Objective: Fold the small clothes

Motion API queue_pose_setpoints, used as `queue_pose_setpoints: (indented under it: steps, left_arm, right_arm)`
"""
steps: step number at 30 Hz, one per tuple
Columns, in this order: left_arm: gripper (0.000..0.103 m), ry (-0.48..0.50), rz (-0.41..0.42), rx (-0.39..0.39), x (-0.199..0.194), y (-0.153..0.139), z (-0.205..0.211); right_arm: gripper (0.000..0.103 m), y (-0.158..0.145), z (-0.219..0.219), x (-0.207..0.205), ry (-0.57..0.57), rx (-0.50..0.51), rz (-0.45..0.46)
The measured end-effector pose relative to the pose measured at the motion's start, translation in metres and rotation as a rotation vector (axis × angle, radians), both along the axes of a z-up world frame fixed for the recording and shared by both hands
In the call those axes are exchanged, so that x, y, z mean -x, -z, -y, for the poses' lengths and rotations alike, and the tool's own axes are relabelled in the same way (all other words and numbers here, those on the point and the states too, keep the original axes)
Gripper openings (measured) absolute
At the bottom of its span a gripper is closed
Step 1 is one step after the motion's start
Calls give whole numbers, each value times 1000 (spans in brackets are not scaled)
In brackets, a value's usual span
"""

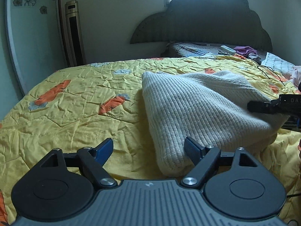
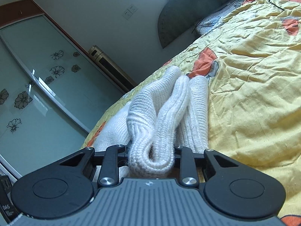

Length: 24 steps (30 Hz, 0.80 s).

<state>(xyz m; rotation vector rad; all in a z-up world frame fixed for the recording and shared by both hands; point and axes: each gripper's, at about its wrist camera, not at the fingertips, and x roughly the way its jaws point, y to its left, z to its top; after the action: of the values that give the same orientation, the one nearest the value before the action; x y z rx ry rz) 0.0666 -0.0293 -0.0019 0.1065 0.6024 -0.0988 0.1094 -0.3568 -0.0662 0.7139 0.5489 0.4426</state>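
A white ribbed knit sweater lies folded on the yellow bedspread, right of centre in the left wrist view. My left gripper is open and empty, low over the bed, its right finger beside the sweater's near corner. My right gripper enters from the right edge and holds the sweater's far side lifted. In the right wrist view the right gripper is shut on a bunched roll of the sweater, whose thick folds hide its fingertips.
A grey cloud-shaped headboard stands at the bed's far end. A remote, glasses, a purple cloth and a black cable lie near the pillows. A tower fan and a mirrored wardrobe stand left.
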Motion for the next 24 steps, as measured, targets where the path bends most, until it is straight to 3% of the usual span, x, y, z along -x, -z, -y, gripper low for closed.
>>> queue_pose_setpoints:
  steps: [4, 8, 12, 16, 24]
  left_arm:
    - [83, 21, 20, 17, -7, -12, 10]
    - [83, 44, 37, 45, -24, -21, 30]
    - [83, 20, 7, 16, -44, -14, 50]
    - [87, -9, -3, 53, -47, -8, 48]
    - [92, -25, -3, 64, -45, -3, 44]
  right_arm:
    - [29, 1, 1, -1, 0, -1, -4]
    - [37, 2, 1, -2, 0, 17, -2]
    - [38, 1, -3, -2, -13, 51, 16]
    - [30, 1, -4, -2, -16, 60, 24]
    - [29, 3, -5, -2, -14, 60, 24]
